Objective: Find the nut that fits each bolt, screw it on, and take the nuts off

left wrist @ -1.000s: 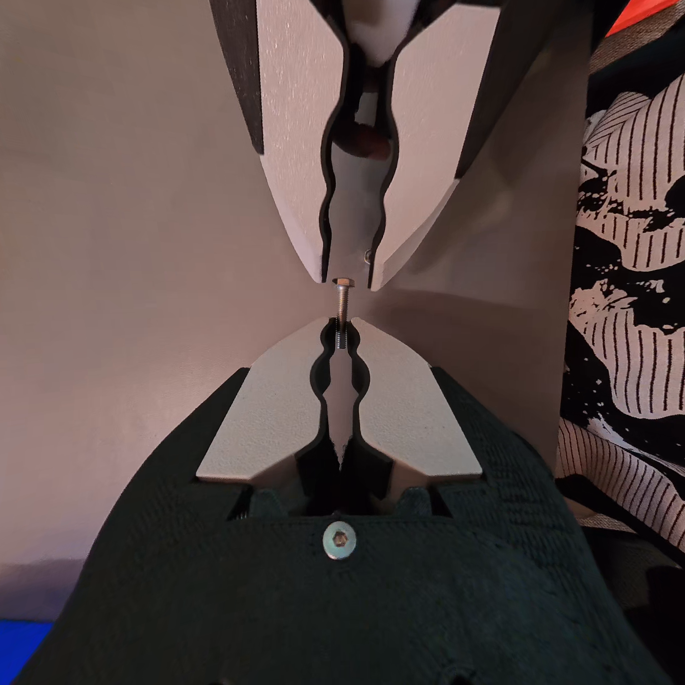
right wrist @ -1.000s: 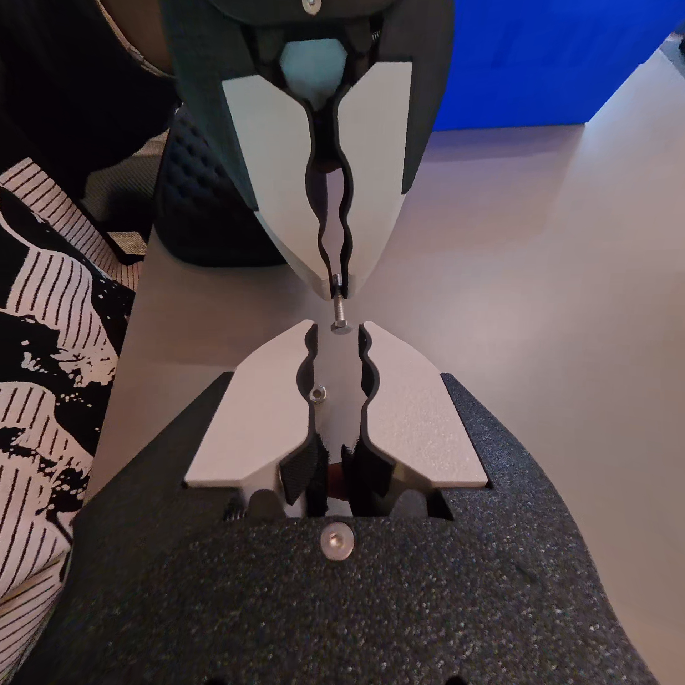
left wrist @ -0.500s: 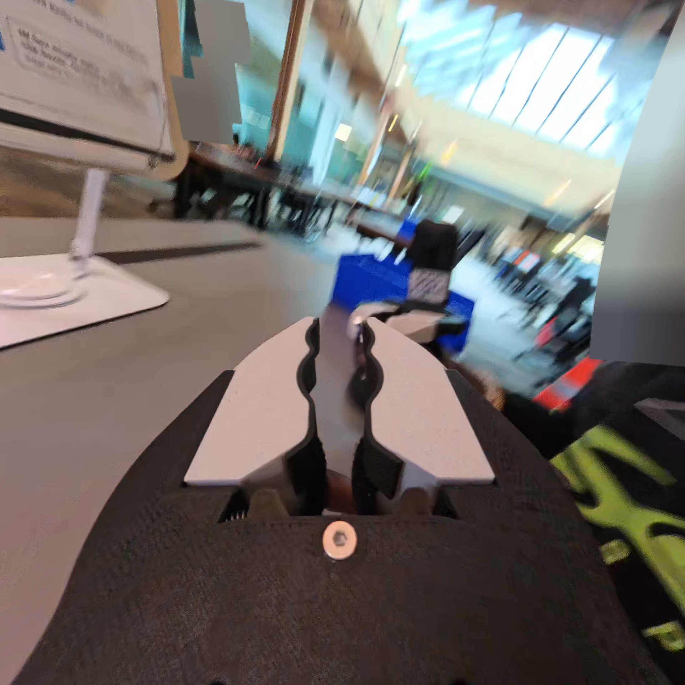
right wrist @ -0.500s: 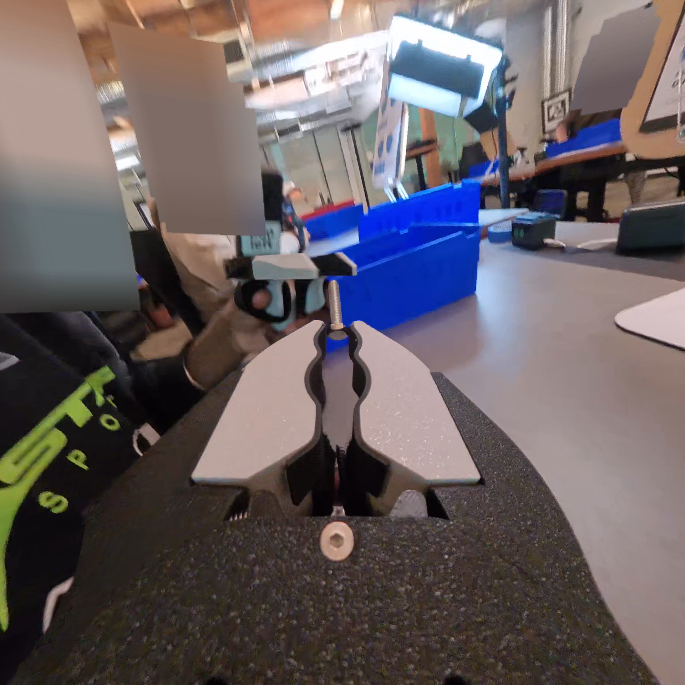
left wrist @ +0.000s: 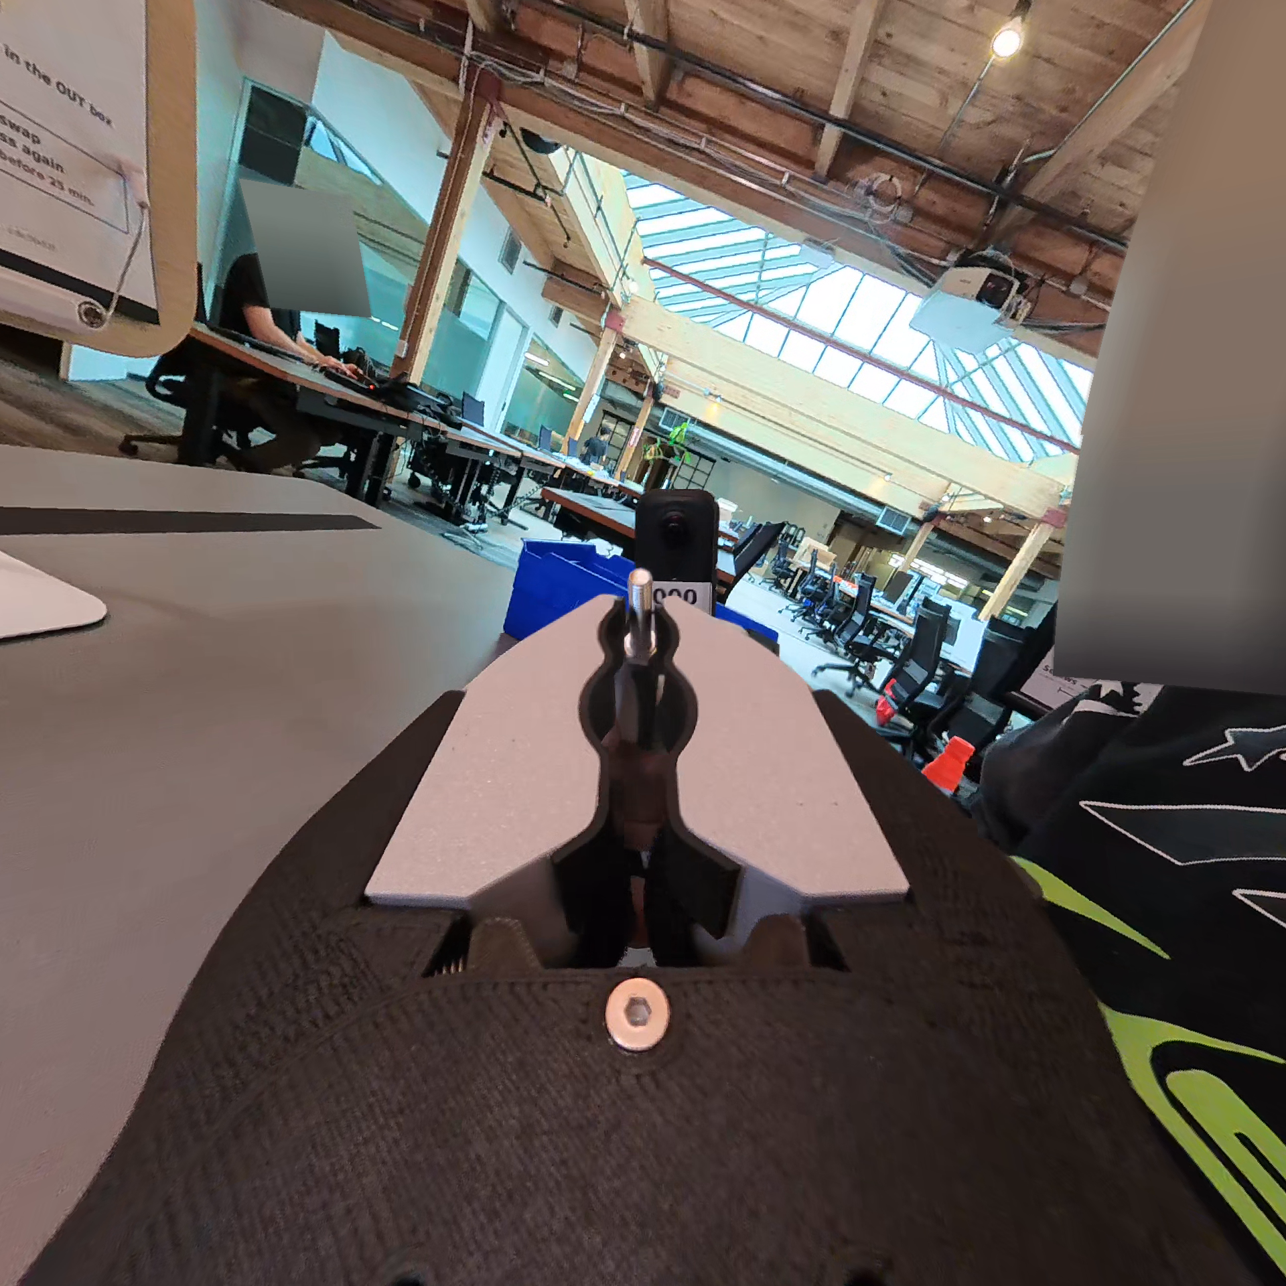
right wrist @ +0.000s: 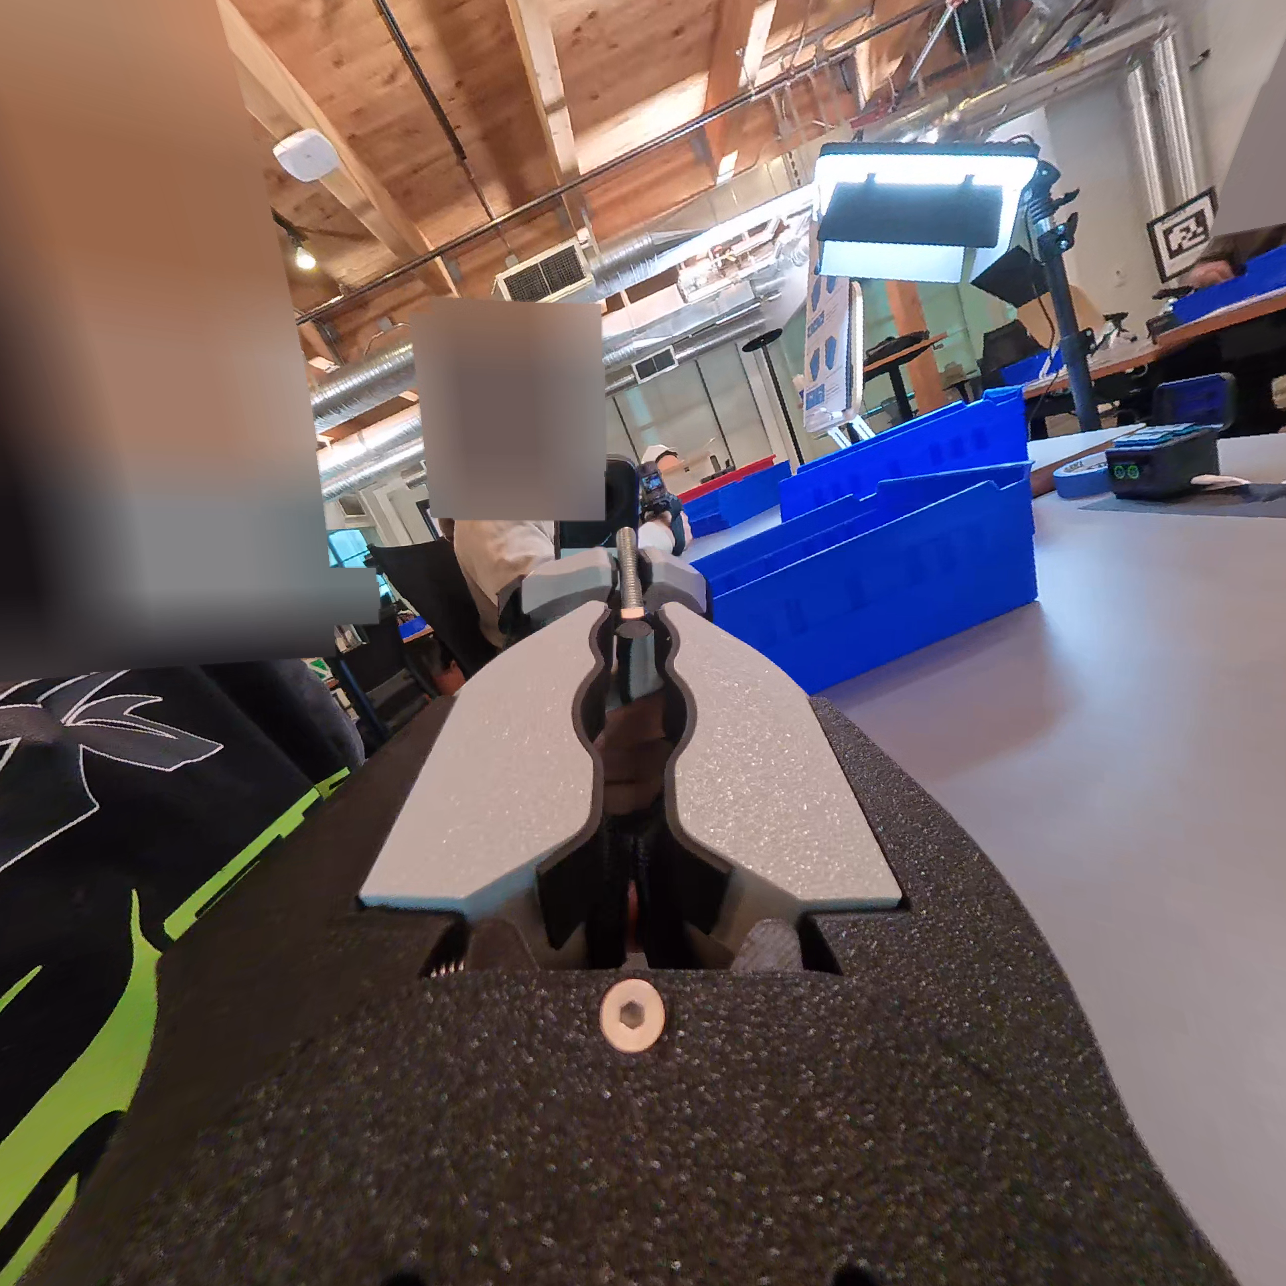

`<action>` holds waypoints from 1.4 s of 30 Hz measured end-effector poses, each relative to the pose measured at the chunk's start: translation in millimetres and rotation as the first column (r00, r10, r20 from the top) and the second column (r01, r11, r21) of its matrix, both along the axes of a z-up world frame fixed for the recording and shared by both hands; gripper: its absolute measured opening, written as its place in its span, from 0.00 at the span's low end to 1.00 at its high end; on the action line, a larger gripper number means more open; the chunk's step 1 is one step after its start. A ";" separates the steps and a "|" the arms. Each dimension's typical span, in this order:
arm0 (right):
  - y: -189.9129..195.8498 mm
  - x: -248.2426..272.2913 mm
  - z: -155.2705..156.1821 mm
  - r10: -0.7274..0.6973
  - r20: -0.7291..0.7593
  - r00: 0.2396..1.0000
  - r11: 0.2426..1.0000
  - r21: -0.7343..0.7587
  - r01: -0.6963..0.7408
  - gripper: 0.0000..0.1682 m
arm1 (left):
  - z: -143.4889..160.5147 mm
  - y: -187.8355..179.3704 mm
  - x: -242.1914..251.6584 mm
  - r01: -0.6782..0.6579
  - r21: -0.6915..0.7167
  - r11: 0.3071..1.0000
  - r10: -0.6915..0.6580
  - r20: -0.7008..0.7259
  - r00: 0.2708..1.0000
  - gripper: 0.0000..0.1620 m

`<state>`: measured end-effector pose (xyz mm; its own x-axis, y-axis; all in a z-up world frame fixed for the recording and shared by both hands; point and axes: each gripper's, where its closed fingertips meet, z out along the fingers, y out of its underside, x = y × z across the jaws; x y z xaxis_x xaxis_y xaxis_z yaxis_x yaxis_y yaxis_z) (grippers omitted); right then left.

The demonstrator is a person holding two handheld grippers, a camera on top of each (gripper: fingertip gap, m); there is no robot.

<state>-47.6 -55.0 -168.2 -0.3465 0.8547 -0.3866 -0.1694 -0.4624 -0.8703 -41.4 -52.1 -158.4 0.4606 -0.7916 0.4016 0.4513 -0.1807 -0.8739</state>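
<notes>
A small silver bolt [left wrist: 639,607] stands upright between my two grippers, held above the grey table [left wrist: 209,696]. My left gripper [left wrist: 639,616] is shut on its shank, and the bolt's end sticks up past the fingertips. In the right wrist view the threaded shank [right wrist: 629,567] rises from my right gripper [right wrist: 633,616], which is shut on the bolt's head end. The left gripper's grey fingers [right wrist: 557,584] sit just behind, flanking the thread. No nut shows on the bolt or on the table.
Blue bins [right wrist: 870,584] stand on the table to the right, and also show in the left wrist view [left wrist: 557,584]. A black camera on a post [left wrist: 673,529] stands ahead. A white stand base [left wrist: 42,605] lies at left. The person's black and green clothing [right wrist: 104,800] is close by. Both grippers' tips are close together, under 4 cm apart.
Both grippers have swung up from pointing down at the table to looking level across it. The right gripper, open a second ago, has shut on the bolt's head end.
</notes>
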 end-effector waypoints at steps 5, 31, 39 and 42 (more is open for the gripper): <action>-5.1 -1.8 -1.3 0.028 -0.002 1.000 1.000 -0.013 -0.028 0.07 | 1.9 -2.5 0.6 0.006 0.031 1.000 -0.005 -0.003 1.000 0.04; 20.5 -17.8 -35.0 -0.404 0.294 0.866 0.881 0.381 0.281 0.04 | -59.1 28.8 -22.0 -0.259 0.510 0.820 0.563 -0.800 0.208 0.04; 28.1 -3.6 -30.4 -0.369 0.300 0.880 0.910 0.309 0.276 0.03 | -62.7 30.9 -26.3 -0.272 0.462 0.844 0.530 -0.795 0.295 0.18; 25.4 1.7 -23.4 -0.338 0.297 0.893 0.926 0.273 0.260 0.03 | -68.6 29.4 -24.2 -0.268 0.400 0.876 0.479 -0.779 0.404 0.19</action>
